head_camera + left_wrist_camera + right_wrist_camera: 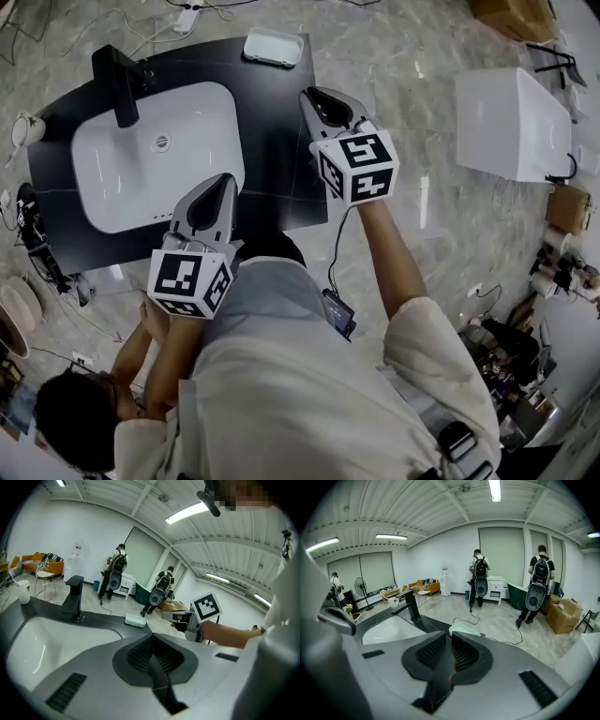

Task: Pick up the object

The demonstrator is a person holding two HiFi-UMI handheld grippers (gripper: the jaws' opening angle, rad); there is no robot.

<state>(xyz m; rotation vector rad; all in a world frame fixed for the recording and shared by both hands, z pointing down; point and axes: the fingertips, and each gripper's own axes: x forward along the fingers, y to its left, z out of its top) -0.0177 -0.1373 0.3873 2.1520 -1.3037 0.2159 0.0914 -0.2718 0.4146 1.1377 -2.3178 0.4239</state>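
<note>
- At the far right corner of the black counter (272,150): a pale shallow tray (274,47), lying flat, right at the counter's far edge. It's likely the object, since nothing else loose shows on that side.
- right gripper (310,95): held over the counter's right part and pointing at the tray, not touching it. Its jaws are only a sliver apart with nothing between them.
- left gripper (225,179): on the near side, over the near rim of the white basin (112,178). Its jaws are pressed together and empty.
- Risk: the right gap looks too narrow for the tray. Going in like this would likely shove it, not grip it, so the jaws need widening first.
- Risk: the tray sits by the far edge, so a push from the near side could slide it off onto the floor.
- Risk: the tray is low and looks smooth, so a pinch on its rim may slip or tip it up.
- Risk: the counter is glossy and probably gives little friction, so the tray may skate on contact.
- The black faucet (117,84) is well left of the tray, so a clash is unlikely for the right gripper. It's more likely if the left one joins.
</note>
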